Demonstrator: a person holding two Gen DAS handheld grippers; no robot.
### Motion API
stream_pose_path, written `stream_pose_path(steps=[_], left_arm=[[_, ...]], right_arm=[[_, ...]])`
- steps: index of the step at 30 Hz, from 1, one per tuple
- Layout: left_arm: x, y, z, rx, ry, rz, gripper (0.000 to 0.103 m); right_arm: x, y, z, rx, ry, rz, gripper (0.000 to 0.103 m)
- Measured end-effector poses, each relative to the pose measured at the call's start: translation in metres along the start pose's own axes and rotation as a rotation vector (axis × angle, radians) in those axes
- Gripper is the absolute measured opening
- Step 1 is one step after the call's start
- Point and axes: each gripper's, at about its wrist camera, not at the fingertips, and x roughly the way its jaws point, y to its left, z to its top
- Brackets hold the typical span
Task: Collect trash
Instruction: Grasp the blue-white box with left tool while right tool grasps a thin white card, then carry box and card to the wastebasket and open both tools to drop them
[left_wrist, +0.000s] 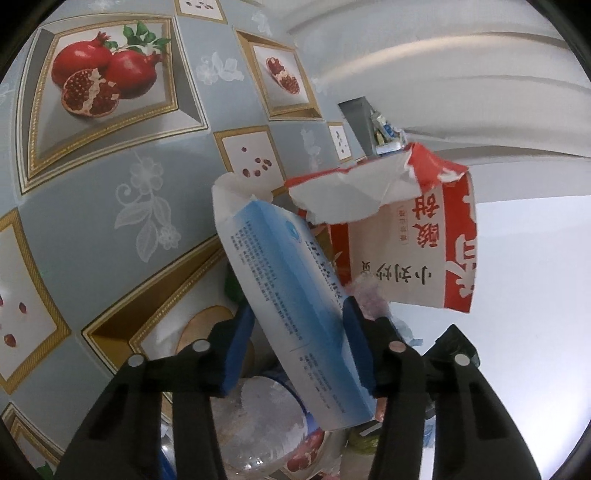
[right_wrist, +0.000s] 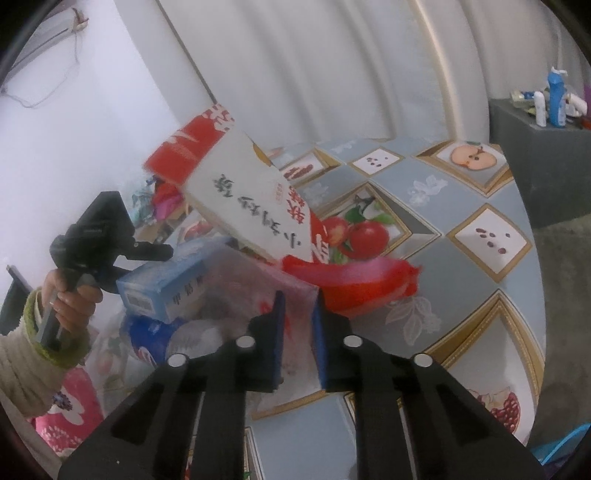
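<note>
step in hand: gathering, both tools engaged at the trash pile on the worktop (right_wrist: 461, 206). left gripper (left_wrist: 299, 343) fingers pinching the blue-and-white box (left_wrist: 291, 295) across its width, box tilted, raised over the pile. right gripper (right_wrist: 298, 343) fingers nearly pressed together, pinching thin clear plastic, apparently a bag (right_wrist: 255, 280); contents too blurred to name. red-and-white carton (right_wrist: 251, 199), torn open at the top, leaning over the pile, touching neither gripper.

judged next: bag mouth to be drawn wider by the right side, box to be lowered in by the left, then fingers spread; care needed, since the plastic looks flimsy and may slip.

count: two grippers, one box, one carton, one red plastic piece (right_wrist: 351, 280), one blue-labelled bottle (right_wrist: 155, 339), one hand (right_wrist: 70, 295) on the left handle; smaller scraps behind uncountable
</note>
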Motion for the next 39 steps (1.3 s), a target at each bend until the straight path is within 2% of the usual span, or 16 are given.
stream_pose_path(steps=[10,16,31,39], left_arm=[[-0.022,-0.007,-0.01,0.026,-0.061,-0.048,0.035],[-0.044,-0.019,-0.025,0.091,-0.127,-0.054,0.03],[-0.09,-0.077,-0.1,0.324,-0.259,-0.038,0.029],[-0.099,-0.114,-0.146,0.454,-0.291,-0.031,0.029]], right_arm=[[-0.016,0.02,0.007,-0.086,-0.052,-0.053,0.003],[-0.033,0.029,0.006,-0.104,-0.089,-0.083,0.001],[-0.105,0.053,-0.021,-0.078,-0.209,-0.15,0.0],[-0.169,0.052,-0.048,-0.018,-0.313,-0.186,0.0]])
